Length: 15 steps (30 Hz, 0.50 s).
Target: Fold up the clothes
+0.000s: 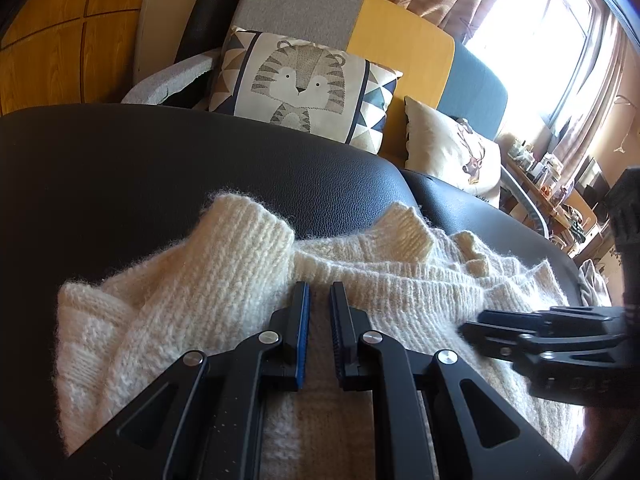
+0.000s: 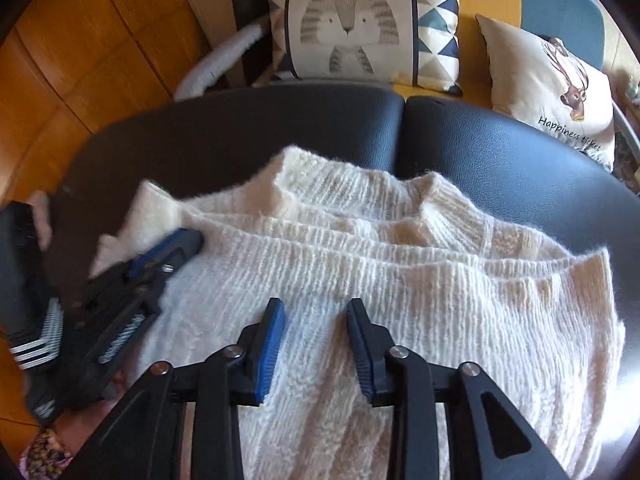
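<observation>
Left wrist view: my left gripper (image 1: 319,300) sits low over a cream knit sweater (image 1: 224,280) heaped on a black leather seat (image 1: 160,168). Its jaws stand narrow, with only a slim gap; the pads lie against the knit, but I cannot tell whether any fabric is pinched between them. A ribbed cuff (image 1: 256,224) humps up just beyond the tips. My right gripper (image 1: 472,330) comes in from the right edge, low over the same sweater. Behind the seat lean a tiger cushion (image 1: 298,84) and a deer cushion (image 1: 456,148). Right wrist view: my right gripper (image 2: 316,308) is parted about halfway, nothing between the pads, hovering above the ribbed body of the sweater (image 2: 400,264), which lies rumpled in several ridges across the seat (image 2: 500,144). My left gripper (image 2: 188,240) rests at the sweater's left side, beside a loose sleeve (image 2: 148,208). Risks, as I judge them: the knit is fluffy and loose, so a shallow bite could catch one layer and drag the heap instead of folding it; the slick leather may let the whole garment slide; fibres could snag on the ridged pads.
</observation>
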Each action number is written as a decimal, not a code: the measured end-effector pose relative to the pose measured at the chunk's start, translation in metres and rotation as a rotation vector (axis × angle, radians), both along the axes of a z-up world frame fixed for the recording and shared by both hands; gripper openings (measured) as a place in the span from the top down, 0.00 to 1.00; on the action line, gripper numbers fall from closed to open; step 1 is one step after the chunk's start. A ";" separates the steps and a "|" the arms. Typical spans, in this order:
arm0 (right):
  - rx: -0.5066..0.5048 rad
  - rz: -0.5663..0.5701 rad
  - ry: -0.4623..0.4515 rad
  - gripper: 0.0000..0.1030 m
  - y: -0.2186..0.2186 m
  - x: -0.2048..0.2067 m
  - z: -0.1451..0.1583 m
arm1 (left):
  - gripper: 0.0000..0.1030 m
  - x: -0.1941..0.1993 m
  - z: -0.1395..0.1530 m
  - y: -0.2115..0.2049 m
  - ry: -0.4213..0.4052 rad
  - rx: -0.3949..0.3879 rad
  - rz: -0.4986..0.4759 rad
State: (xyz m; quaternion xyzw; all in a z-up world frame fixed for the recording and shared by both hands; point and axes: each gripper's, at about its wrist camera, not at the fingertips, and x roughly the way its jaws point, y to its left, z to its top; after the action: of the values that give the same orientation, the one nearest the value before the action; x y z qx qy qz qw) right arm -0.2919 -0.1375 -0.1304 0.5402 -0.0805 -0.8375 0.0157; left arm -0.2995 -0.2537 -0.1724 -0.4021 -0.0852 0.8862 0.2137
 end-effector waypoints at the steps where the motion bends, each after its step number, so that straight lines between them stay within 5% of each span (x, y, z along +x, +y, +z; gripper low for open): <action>1: -0.005 -0.005 0.011 0.68 0.000 0.000 -0.002 | 0.89 0.000 0.000 0.000 0.000 0.001 0.000; 7: -0.039 -0.026 0.119 0.94 0.003 0.015 -0.004 | 0.89 0.000 0.000 -0.002 -0.002 0.011 -0.002; 15: 0.050 -0.002 0.286 0.96 -0.008 0.020 0.021 | 0.89 0.000 0.000 -0.003 -0.004 0.020 -0.002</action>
State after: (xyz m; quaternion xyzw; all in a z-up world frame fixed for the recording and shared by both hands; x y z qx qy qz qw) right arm -0.2722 -0.1459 -0.1090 0.4154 -0.0571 -0.9078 0.0129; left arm -0.2992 -0.2562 -0.1726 -0.4019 -0.0943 0.8842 0.2186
